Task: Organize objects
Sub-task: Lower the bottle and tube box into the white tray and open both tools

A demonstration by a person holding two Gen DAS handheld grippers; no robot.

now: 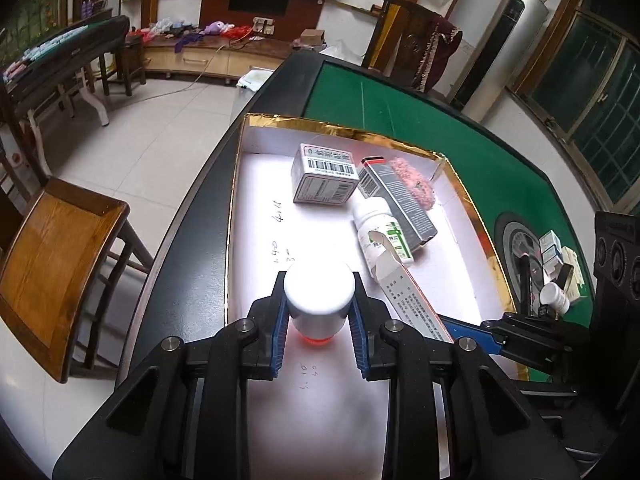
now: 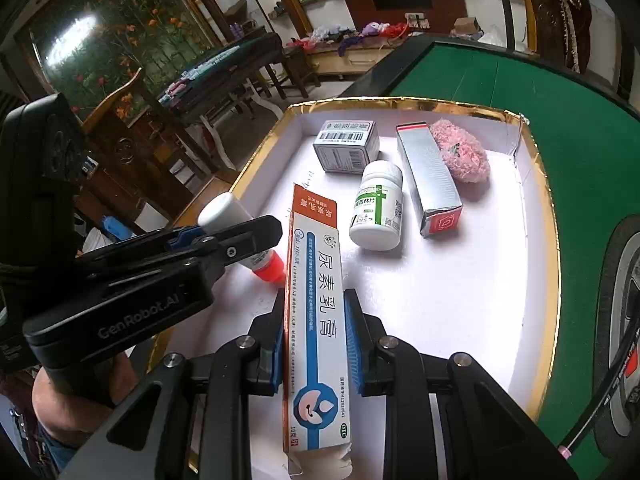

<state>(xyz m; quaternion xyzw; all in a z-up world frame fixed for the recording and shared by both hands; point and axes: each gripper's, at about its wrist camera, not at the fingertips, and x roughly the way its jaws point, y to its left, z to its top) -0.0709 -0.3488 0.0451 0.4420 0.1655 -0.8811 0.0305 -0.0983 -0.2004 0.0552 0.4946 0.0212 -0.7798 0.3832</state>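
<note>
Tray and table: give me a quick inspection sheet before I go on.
Surface: green felt table; gold-rimmed white tray on it.
Job's things: in the tray, barcode box, white pill bottle, silver carton, pink fluffy item. More boxes and a bottle wait on the felt.
Clutter: pen scribbles on the tray floor.
Grippers: left gripper shut on a white bottle with an orange end; right gripper shut on a long ointment box; both over the tray.
Cables: one across the floor.
Surroundings: wooden chair, second table, TV unit.
</note>
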